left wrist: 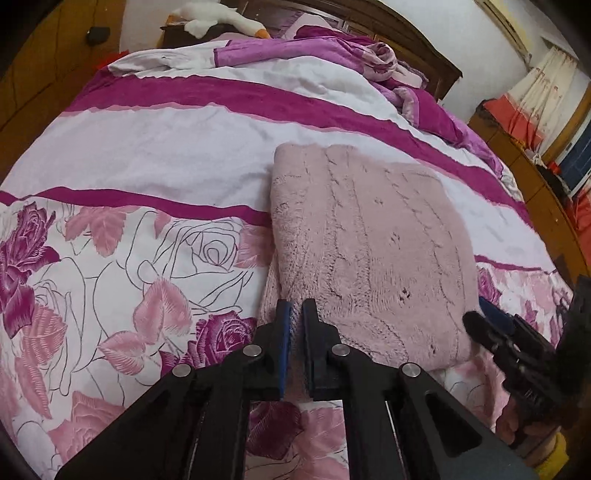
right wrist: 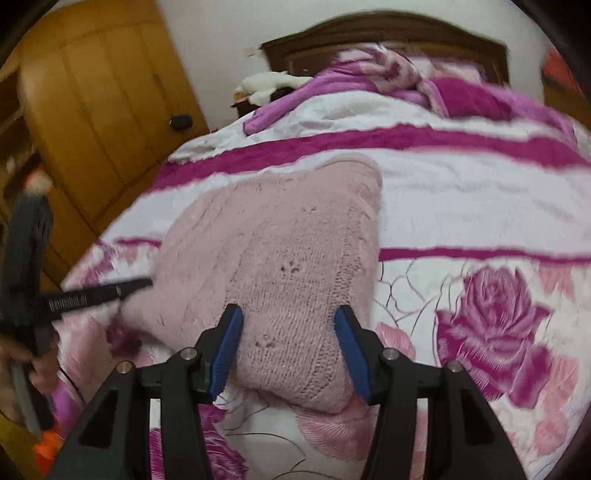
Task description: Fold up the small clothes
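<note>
Left tool (left wrist: 296,314) sits at the near left edge of the folded pink knit sweater (left wrist: 369,251), its blue pads nearly together with a strip of the knit between them. Right tool (right wrist: 288,321) hovers over the sweater's near corner with its jaws spread wide, gripping nothing. That sweater lies folded on the rose-patterned bedspread (left wrist: 129,155), below the plush goose (left wrist: 218,16).

From here I can't read any text. The only lettering I can find is a strip of white print along the black arm of the left claw (right wrist: 99,295), seen in the right wrist view, and blur smears it beyond reading. I see no labels, brands or numbers elsewhere.
</note>
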A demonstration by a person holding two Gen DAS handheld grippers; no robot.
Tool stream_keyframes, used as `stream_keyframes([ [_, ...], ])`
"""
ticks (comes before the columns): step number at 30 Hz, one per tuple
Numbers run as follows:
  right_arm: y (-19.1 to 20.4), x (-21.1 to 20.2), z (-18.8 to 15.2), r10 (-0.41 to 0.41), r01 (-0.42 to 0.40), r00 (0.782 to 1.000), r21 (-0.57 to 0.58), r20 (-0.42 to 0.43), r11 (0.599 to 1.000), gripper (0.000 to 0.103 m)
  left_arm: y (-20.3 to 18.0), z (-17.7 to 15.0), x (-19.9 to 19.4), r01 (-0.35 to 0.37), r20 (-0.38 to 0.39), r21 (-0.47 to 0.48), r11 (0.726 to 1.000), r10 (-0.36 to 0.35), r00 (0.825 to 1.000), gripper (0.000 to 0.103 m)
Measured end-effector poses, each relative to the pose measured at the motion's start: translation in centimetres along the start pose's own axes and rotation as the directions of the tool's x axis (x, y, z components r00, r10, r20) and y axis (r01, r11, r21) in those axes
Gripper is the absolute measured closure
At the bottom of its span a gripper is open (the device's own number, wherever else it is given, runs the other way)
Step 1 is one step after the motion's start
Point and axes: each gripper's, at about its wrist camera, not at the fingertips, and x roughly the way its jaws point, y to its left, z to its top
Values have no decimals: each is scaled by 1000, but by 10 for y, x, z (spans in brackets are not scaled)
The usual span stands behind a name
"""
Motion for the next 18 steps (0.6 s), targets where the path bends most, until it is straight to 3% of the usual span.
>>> stream_keyframes([
  [5, -14, -11, 13, 42, -40, 999, 58, -17, 997, 42, -1, 7, -16, 80, 19, -33, 996, -80, 997, 103],
  [8, -32, -16, 17, 73, -72, 997, 139, -2, 988, 27, -5, 11, -22, 90, 47, -40, 995, -88, 995, 86],
  [11, -44, -11, 18, 87, -84, 996, 196, -9, 977, 25, -8, 14, -13, 98, 40, -39, 994, -96, 995, 72],
  [14, -55, 0, 15, 104, -93, 994, 243, -34, 966, 25, -9, 14, 7, 83, -25, -31, 996, -84, 996, 72],
  [18, -62, 19, 11, 186, -159, 980, 296, -64, 942, 25, -1, 12, 22, 78, -28, -57, 995, -79, 996, 63],
])
